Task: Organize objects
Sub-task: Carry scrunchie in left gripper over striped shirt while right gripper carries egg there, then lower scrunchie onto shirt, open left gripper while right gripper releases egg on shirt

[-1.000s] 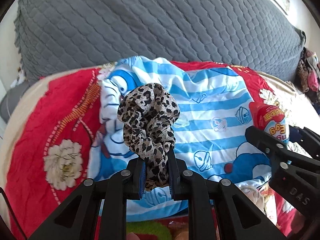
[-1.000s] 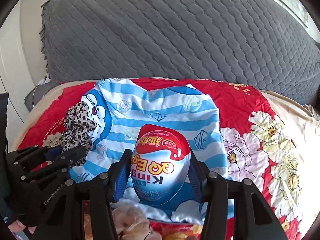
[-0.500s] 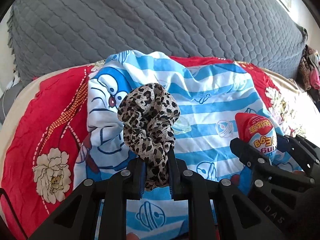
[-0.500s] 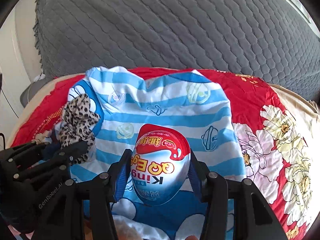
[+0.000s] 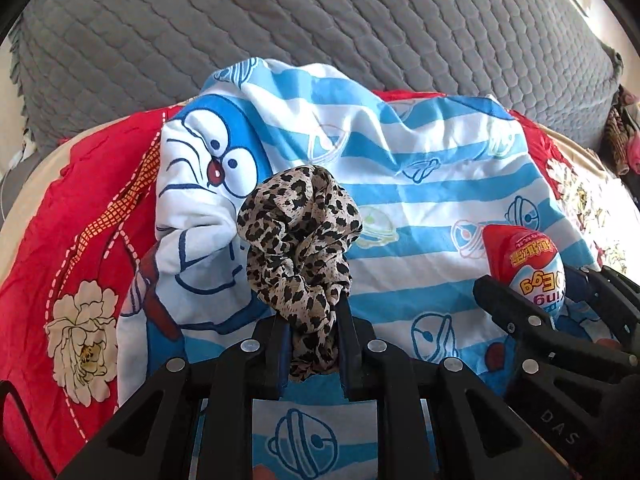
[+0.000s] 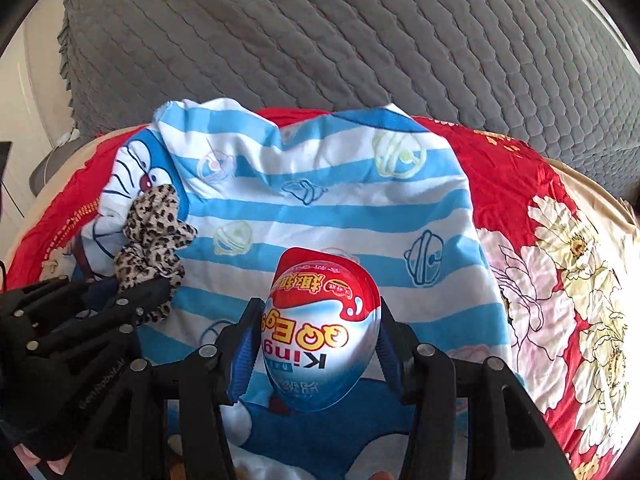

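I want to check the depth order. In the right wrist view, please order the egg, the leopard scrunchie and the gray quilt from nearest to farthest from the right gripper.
1. egg: held in the right gripper.
2. leopard scrunchie: left, in the left gripper.
3. gray quilt: behind, at the top.

A red bedsheet printed with cream flowers (image 6: 520,184) covers the bed. A blue-and-white striped cartoon-cat cloth (image 6: 320,208) lies spread across its middle, and a grey quilted cushion (image 6: 360,40) stands along the far side.
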`<state>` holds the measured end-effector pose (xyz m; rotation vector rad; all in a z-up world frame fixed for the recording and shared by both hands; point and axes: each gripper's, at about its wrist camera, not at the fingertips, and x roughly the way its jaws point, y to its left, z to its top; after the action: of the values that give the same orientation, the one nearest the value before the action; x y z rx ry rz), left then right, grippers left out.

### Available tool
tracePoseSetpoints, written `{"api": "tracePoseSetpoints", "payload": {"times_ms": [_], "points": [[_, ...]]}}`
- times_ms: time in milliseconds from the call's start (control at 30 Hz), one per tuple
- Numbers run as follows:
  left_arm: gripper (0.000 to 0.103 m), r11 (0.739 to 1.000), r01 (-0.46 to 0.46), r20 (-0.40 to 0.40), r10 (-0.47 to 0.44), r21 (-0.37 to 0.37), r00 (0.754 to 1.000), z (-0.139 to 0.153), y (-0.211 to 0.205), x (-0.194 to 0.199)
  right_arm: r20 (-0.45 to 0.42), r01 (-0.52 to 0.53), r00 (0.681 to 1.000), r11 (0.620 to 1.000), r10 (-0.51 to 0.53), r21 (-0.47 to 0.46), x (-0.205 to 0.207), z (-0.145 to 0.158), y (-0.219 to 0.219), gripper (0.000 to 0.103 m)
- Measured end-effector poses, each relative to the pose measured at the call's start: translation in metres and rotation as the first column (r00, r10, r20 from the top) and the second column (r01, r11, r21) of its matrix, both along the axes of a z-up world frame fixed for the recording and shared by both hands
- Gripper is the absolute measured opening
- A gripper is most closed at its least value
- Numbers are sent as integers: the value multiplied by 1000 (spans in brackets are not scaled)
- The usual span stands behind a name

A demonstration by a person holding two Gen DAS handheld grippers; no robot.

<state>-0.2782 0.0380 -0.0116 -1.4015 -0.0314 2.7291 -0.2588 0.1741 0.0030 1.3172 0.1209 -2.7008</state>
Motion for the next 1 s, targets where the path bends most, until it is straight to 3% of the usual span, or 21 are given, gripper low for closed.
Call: {"api": "tracePoseSetpoints", "payload": {"times_ms": [467,567,867,1000], "points": [[27,1000,8,6,-8,-21,1000,-9,1,-2,67,14,998,1000,-12,-25,-8,-14,8,53],[44,1000,-3,10,3,-17,1000,-10,1,-2,72,16,997,1000,-15,-17,-7,-15,7,54],[59,1000,0,22,0,-11,1000,-9,-6,5,63,-3,998,1000,4,-23,2,-10,5,67],[67,999,20,9,-19,-32,1000,-5,-6,12,38,-2,999,1000,3,-26,9,2,4,78]]}}
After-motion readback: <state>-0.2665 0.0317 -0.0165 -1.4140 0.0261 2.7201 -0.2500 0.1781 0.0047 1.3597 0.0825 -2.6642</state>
